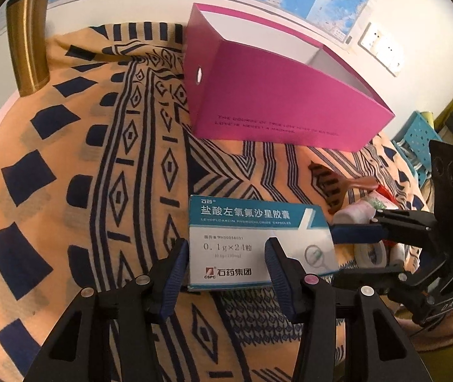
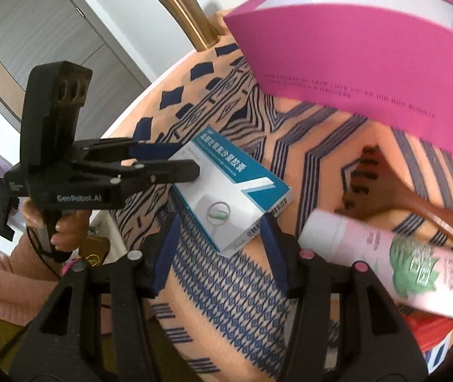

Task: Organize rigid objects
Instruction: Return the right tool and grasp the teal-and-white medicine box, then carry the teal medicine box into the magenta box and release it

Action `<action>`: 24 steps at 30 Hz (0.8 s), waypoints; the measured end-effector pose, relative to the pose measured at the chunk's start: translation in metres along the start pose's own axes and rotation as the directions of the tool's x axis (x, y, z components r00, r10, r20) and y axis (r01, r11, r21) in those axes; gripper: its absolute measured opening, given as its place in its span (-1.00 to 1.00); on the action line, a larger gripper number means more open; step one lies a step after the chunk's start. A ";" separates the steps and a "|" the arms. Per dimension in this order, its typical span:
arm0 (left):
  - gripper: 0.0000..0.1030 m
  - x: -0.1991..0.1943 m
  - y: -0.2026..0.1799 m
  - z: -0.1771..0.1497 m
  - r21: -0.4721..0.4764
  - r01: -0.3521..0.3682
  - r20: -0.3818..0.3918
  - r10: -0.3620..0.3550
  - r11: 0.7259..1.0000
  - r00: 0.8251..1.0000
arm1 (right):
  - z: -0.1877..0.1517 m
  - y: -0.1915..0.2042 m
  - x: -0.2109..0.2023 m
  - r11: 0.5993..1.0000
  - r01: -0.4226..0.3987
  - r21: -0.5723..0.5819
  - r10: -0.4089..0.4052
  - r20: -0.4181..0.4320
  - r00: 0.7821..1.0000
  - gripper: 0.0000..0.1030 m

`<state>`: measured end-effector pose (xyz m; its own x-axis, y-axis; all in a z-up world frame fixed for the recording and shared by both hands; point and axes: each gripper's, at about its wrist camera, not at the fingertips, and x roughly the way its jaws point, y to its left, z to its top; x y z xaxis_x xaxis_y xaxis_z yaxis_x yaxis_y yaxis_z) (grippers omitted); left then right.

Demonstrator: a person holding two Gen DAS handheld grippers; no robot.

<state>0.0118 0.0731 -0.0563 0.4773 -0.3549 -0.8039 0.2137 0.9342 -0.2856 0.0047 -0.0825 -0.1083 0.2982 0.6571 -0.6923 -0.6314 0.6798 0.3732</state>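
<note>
the left gripper (image 1: pixel 226 254) straddles the medicine box (image 1: pixel 255 238), which lies flat on the patterned cloth (image 1: pixel 99 191) near its front edge – whether the pads press it or only flank it i cannot tell. the right gripper (image 2: pixel 220 238) hangs spread and empty above the cloth, just beside the box's corner. a pink tube (image 2: pixel 385 261) and wooden comb (image 2: pixel 395 197) lie toward the right edge – the magenta box (image 1: pixel 277 102) stands open at the back, a gold tumbler (image 1: pixel 27 41) at the back left corner.

L hand-held gripper (image 1: pixel 226 261) tilts down, jaws partway apart, its pads either side of a box, contact unclear. R hand-held gripper (image 2: pixel 218 238) angled down too, jaws apart, nothing gripped. Person's fingers (image 2: pixel 64 232) wrap the L handle.
</note>
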 end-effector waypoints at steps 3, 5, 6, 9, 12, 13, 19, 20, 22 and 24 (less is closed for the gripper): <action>-0.03 0.002 0.002 0.003 -0.014 0.004 0.004 -0.004 1.000 1.000 | 0.011 -0.003 0.001 1.000 0.017 0.001 -0.017 0.011 1.000 0.07; -0.03 0.003 0.003 0.006 -0.016 0.001 0.012 -0.001 1.000 1.000 | 0.019 -0.006 0.001 1.000 0.024 0.002 -0.024 0.019 1.000 0.07; -0.03 0.003 0.003 0.008 -0.018 -0.002 0.017 0.002 1.000 1.000 | 0.024 -0.008 0.001 1.000 0.027 0.005 -0.027 0.021 0.999 0.07; -0.03 0.006 0.004 0.013 -0.023 0.004 0.022 -0.003 1.000 1.000 | 0.033 -0.017 0.004 0.999 0.036 0.020 -0.036 0.018 0.999 0.07; -0.09 0.010 0.003 0.014 -0.017 -0.012 0.017 0.013 1.000 1.000 | 0.038 -0.025 0.008 0.998 0.046 0.033 -0.046 0.006 0.999 0.07; -0.10 0.010 0.003 0.014 -0.014 -0.017 0.019 0.017 1.000 1.000 | 0.039 -0.028 0.009 0.998 0.044 0.041 -0.044 0.001 0.999 0.07; -0.23 0.009 0.005 0.012 -0.014 -0.013 0.013 0.013 1.000 1.000 | 0.039 -0.036 0.017 0.996 0.064 0.060 -0.063 -0.021 0.998 0.07; -0.23 0.010 0.006 0.011 -0.015 -0.008 0.011 0.008 1.000 1.000 | 0.039 -0.038 0.018 0.996 0.063 0.063 -0.061 -0.023 0.998 0.07; -0.22 0.009 0.005 0.011 -0.016 -0.013 0.012 0.013 1.000 1.000 | 0.038 -0.039 0.021 0.996 0.062 0.064 -0.060 -0.029 0.998 -0.05; -0.23 0.007 0.004 0.011 -0.020 -0.010 0.016 0.010 1.000 1.000 | 0.037 -0.037 0.023 0.995 0.086 0.047 -0.084 -0.033 0.996 -0.10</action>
<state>0.0258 0.0736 -0.0573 0.4928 -0.3460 -0.7984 0.1922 0.9382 -0.2879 0.0613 -0.0806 -0.1147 0.3267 0.5864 -0.7412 -0.5694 0.7481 0.3409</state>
